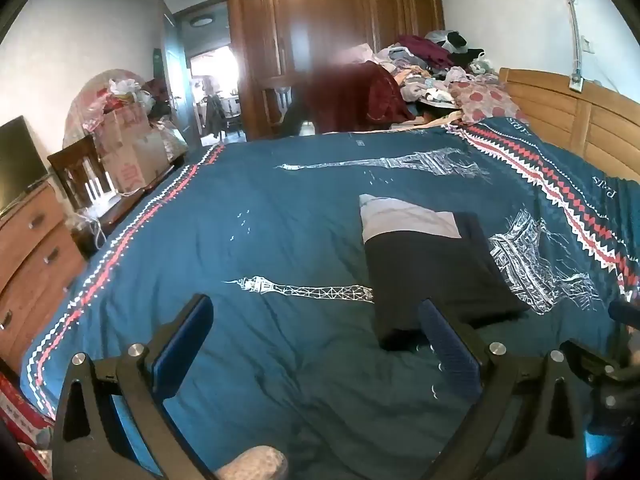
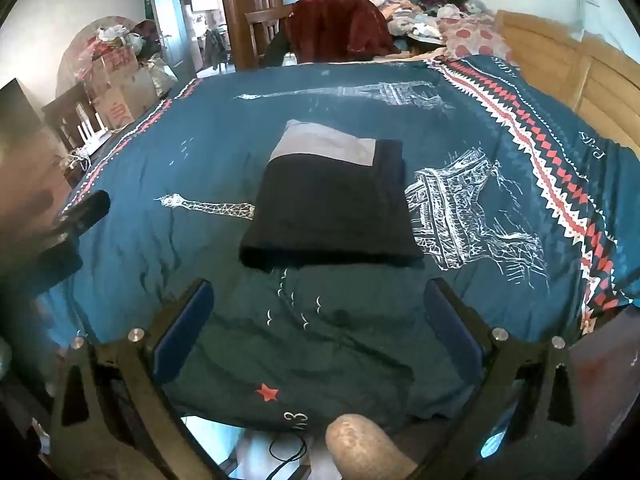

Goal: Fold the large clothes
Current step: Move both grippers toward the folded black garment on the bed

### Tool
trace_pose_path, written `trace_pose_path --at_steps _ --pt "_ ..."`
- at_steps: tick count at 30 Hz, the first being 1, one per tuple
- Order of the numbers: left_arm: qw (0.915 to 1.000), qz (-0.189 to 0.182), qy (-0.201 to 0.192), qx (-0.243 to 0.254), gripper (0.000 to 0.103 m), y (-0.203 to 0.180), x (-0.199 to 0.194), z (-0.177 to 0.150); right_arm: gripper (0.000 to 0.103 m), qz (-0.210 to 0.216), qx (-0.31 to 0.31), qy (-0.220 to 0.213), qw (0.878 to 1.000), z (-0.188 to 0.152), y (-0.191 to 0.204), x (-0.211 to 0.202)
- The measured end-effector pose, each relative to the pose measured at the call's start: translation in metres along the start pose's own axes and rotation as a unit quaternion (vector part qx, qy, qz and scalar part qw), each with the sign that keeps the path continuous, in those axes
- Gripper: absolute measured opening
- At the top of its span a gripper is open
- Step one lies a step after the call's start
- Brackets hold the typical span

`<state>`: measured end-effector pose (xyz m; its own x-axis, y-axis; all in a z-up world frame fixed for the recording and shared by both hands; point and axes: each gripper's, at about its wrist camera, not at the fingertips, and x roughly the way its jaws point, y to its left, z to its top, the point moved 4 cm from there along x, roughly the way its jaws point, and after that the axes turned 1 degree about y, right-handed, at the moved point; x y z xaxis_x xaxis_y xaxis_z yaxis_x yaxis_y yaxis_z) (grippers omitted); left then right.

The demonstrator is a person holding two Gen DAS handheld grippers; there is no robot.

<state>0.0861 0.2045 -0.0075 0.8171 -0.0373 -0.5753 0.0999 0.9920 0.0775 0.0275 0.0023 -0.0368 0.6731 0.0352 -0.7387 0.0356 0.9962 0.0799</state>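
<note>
The folded garment (image 2: 332, 216), dark with a pale grey band at its far end, lies flat on the blue bedspread (image 2: 280, 120), at 12 o'clock from the right gripper (image 2: 318, 316) and 1 o'clock from the left gripper (image 1: 316, 334). Both grippers stand spread wide, holding nothing. The garment looks soft, limp and fairly thick: expect layers to slide and sag. Grip the near folded edge at both corners, taking all layers together.
</note>
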Motion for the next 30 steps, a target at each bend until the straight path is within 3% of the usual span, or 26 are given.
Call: trace_pose_path --at_steps 11,18,25,30 --pt "0.9998 -0.013 0.018 0.005 0.103 -0.011 0.013 -0.011 0.103 0.003 -0.002 0.036 0.999 -0.009 -0.001 0.018" --pt "0.9972 -0.041 0.053 0.032 0.103 -0.054 0.043 -0.016 0.103 -0.046 0.003 0.055 0.997 -0.018 -0.040 0.032" --pt "0.9923 -0.070 0.065 0.079 0.103 -0.144 0.084 0.001 0.103 -0.072 0.003 0.058 0.996 -0.002 -0.100 0.052" --pt "0.9851 -0.107 0.075 0.111 0.103 -0.227 0.124 0.010 0.103 -0.096 0.011 0.064 0.993 0.019 -0.166 0.078"
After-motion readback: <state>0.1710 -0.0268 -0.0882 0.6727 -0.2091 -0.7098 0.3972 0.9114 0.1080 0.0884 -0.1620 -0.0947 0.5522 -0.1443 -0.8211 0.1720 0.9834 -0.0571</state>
